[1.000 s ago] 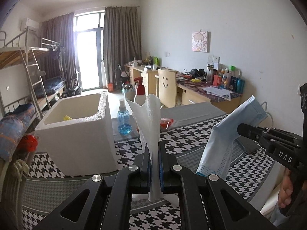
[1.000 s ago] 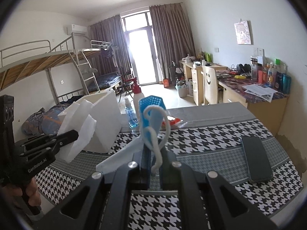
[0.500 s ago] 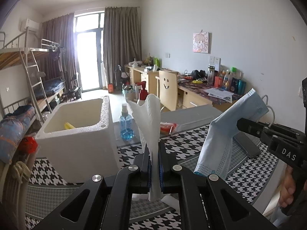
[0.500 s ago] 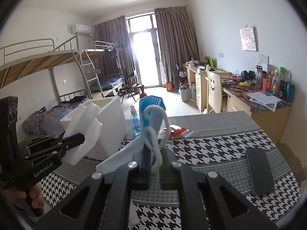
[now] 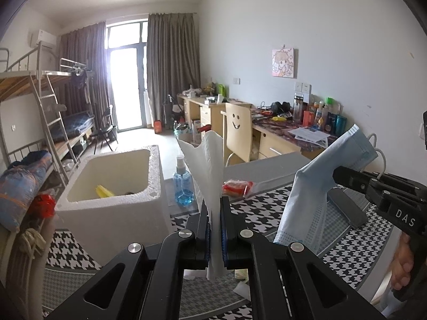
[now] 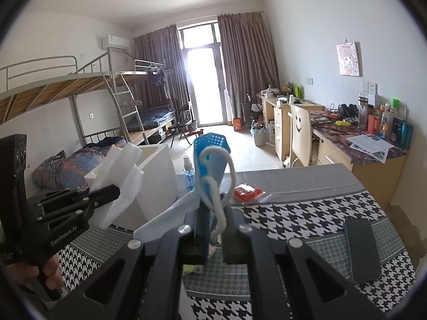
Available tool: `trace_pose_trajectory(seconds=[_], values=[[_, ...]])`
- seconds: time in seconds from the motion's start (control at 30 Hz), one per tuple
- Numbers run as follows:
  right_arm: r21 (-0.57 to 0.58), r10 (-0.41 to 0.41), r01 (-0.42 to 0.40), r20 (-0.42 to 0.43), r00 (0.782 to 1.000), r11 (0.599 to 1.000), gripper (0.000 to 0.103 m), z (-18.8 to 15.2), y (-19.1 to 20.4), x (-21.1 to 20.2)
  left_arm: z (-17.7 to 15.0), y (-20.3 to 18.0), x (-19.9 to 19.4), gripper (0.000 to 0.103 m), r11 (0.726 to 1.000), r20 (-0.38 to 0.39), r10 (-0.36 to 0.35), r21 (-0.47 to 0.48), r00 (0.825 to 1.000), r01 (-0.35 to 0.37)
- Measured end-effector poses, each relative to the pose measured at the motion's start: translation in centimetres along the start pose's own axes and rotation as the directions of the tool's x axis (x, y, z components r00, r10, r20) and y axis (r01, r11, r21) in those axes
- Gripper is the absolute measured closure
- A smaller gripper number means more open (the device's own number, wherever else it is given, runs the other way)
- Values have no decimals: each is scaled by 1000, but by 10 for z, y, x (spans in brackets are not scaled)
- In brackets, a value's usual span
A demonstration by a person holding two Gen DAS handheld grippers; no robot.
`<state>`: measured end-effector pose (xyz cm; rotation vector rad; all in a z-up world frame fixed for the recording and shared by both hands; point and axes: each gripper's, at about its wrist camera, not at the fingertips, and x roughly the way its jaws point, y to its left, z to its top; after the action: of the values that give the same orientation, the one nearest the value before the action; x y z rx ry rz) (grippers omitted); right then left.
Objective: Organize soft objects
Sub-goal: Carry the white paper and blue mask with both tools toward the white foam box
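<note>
Holding one soft item in each handheld tool, a person stands at a table point(image 5: 267, 214) covered in black-and-white houndstooth cloth. The left gripper point(image 5: 214, 229) has its fingers pressed together on a white folded tissue point(image 5: 210, 165), which stands upright with its long axis vertical. The right gripper point(image 6: 213, 229) is clamped on a pale blue face mask point(image 5: 317, 186), which hangs down below the fingers, its white ear loop point(image 6: 217, 184) curling above them. An open white foam box point(image 5: 114, 186) sits on the far left of the table, ahead and to the left of both tools; the left gripper looks nearer to it. A yellow item lies inside. Both items look thin, limp and light, likely to sag and flutter when let go over the box.
</note>
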<state>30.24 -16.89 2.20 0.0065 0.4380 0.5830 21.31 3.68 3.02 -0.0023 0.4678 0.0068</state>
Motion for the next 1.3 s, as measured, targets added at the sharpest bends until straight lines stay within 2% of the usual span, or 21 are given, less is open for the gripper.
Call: trace_pose_trajectory(seconds=[0.53,1.3], values=[[3,14,-14,-1,1000,1000,94,20,2,13,22,9,9,96,1000,22,22,8,1000,-22],[-6,-5,5,9,1000,1000,94,53,7,33,48,23,21,96,998,53,64,18,997,-65]])
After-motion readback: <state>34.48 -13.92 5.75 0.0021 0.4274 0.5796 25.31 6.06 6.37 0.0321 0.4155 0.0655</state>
